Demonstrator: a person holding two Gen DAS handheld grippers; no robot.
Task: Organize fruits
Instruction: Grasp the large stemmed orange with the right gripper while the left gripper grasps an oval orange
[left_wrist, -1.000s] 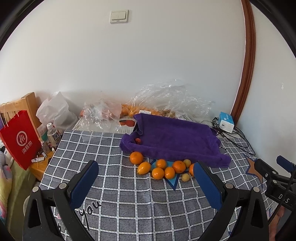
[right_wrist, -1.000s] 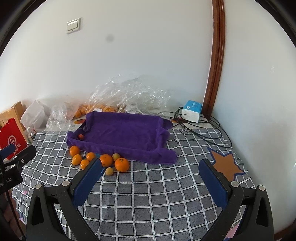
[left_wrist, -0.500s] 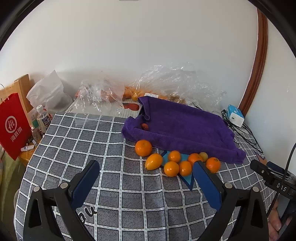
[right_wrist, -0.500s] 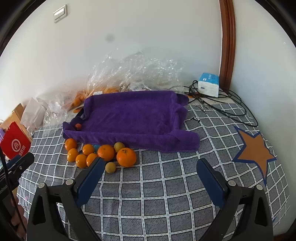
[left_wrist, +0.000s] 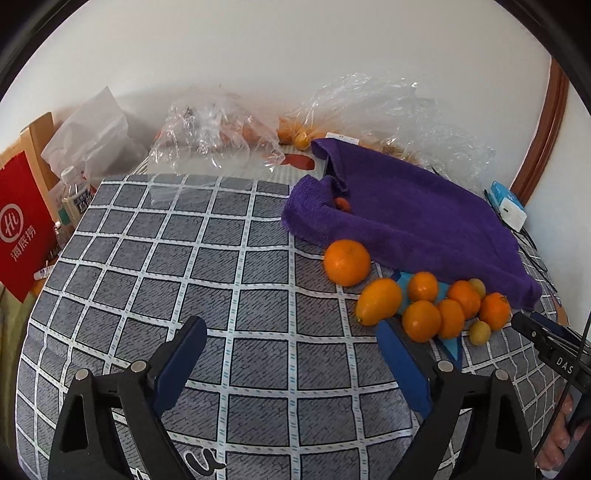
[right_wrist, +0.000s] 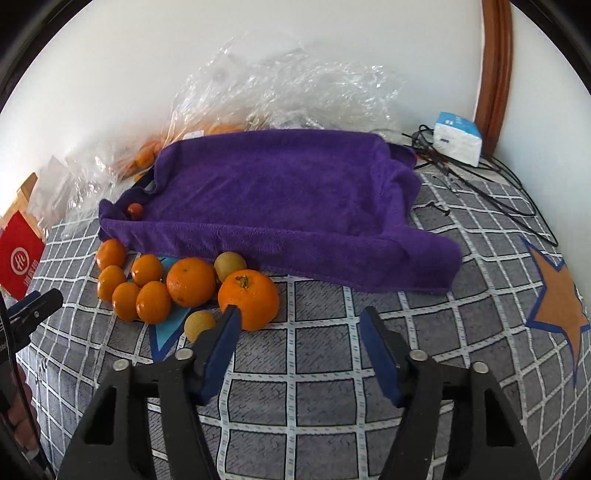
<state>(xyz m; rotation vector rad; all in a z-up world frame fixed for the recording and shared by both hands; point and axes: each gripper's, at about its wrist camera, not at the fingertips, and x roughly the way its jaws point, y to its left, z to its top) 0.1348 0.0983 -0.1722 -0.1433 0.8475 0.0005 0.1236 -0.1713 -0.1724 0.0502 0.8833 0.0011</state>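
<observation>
Several oranges and small yellow fruits lie in a cluster on the checked tablecloth in front of a purple towel-lined tray. One small red-orange fruit lies inside the tray's left corner. My left gripper is open and empty, low over the cloth, left of a yellow-orange oval fruit and a big orange. My right gripper is open and empty; its left finger stands just in front of a large stemmed orange.
Clear plastic bags with more fruit lie behind the tray by the wall. A red paper bag and bottle stand at the left edge. A white-blue box and cables lie at the back right.
Both grippers have moved lower and closer to the fruit cluster. The right gripper's fingers have narrowed somewhat and now stand beside the large orange.
</observation>
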